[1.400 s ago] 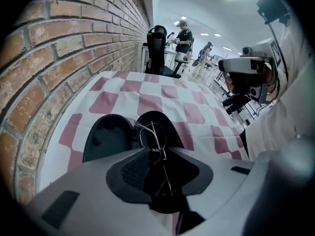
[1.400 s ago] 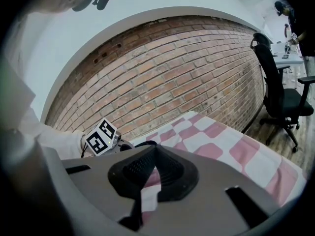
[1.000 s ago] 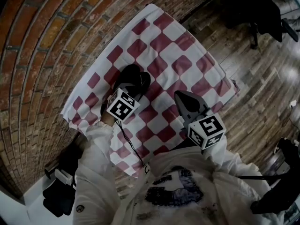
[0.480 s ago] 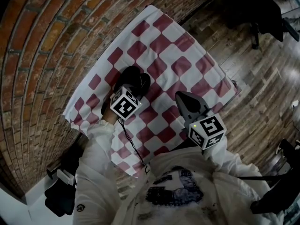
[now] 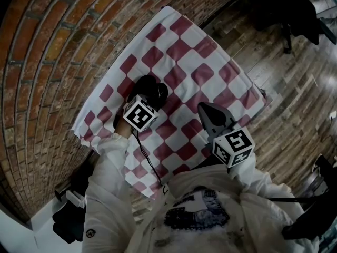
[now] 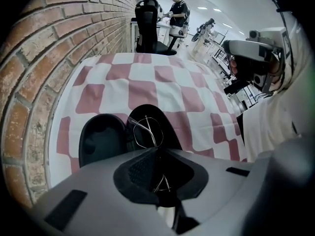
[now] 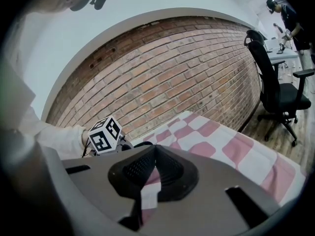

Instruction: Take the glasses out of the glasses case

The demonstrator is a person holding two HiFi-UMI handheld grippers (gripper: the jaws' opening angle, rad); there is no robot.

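A black glasses case (image 6: 101,139) lies open on the red-and-white checked cloth (image 6: 162,90), close to the brick wall. Thin wire-framed glasses (image 6: 145,130) sit in its right half. My left gripper (image 6: 157,150) points steeply down over the case, and its jaws are closing with a wire part of the glasses pinched between the tips. In the head view the left gripper (image 5: 149,97) covers part of the case (image 5: 148,84). My right gripper (image 5: 203,107) hovers over the cloth to the right of the case, shut and empty, and its own view shows the right gripper (image 7: 155,147) aimed toward the wall.
The brick wall (image 5: 52,46) runs along the cloth's far side. Wooden floor (image 5: 295,88) lies past the table's right edge. A black office chair (image 7: 275,82) stands beyond the table's end, and a person (image 6: 177,9) stands at desks far behind.
My left gripper has tipped slightly over the case, its marker cube shifting a little toward the wall. The right gripper has stayed where it was.
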